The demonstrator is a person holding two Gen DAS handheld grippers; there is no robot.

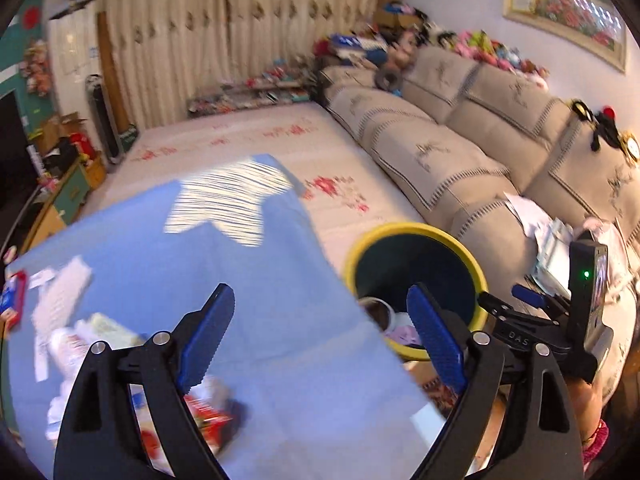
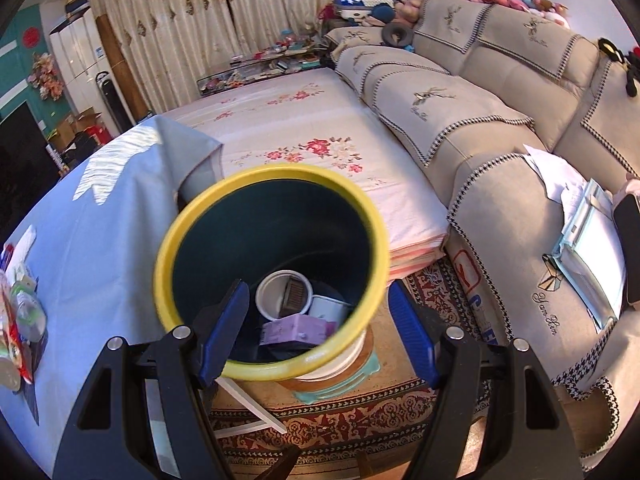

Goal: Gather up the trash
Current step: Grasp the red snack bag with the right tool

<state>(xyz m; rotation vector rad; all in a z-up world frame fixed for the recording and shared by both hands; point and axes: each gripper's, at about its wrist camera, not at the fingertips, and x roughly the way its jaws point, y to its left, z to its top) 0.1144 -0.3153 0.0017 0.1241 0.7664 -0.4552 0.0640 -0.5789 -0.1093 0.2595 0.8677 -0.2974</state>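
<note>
A dark bin with a yellow rim (image 2: pixel 360 216) stands on the floor beside the blue-clothed table (image 2: pixel 100 240); it also shows in the left wrist view (image 1: pixel 460 248). Inside lie a white cup (image 2: pixel 276 292), another white cup (image 2: pixel 326 308) and a purple packet (image 2: pixel 296 330). My right gripper (image 2: pixel 318 330) is open and empty, right over the bin's near rim. My left gripper (image 1: pixel 320 344) is open and empty above the table's right part. Blurred trash lies on the table at the left: white wrappers (image 1: pixel 64 304) and a red packet (image 1: pixel 208 416).
A beige sofa (image 2: pixel 480 128) runs along the right, with papers (image 2: pixel 588 240) on its seat. A flowered mattress (image 2: pixel 304 128) lies behind the bin. A patterned rug (image 2: pixel 360 420) covers the floor. The right hand's device (image 1: pixel 576 320) shows beside the bin.
</note>
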